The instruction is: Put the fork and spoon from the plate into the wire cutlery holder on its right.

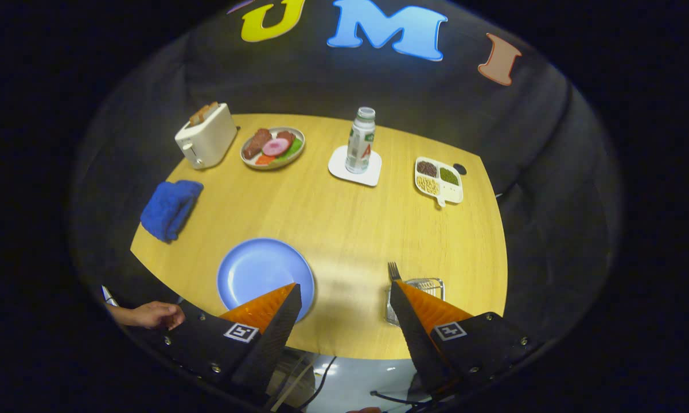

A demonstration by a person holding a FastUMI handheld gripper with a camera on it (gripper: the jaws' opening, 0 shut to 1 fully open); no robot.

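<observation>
Gaping tongs (344,292) above plate (252,269), holding nothing.

My gripper (344,289) hangs with its two fingers spread wide apart, nothing pressed between them. The left finger (269,321) and the right finger (421,321) both angle inward at their tips. My other hand (152,315) rests, loosely curled, just left of the left finger.

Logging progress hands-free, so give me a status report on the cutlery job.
Gripper open, fingers wide, nothing held. Blue plate bare by one finger. Fork upright in wire cutlery holder; spoon can't be made out. Nothing in the way.
</observation>
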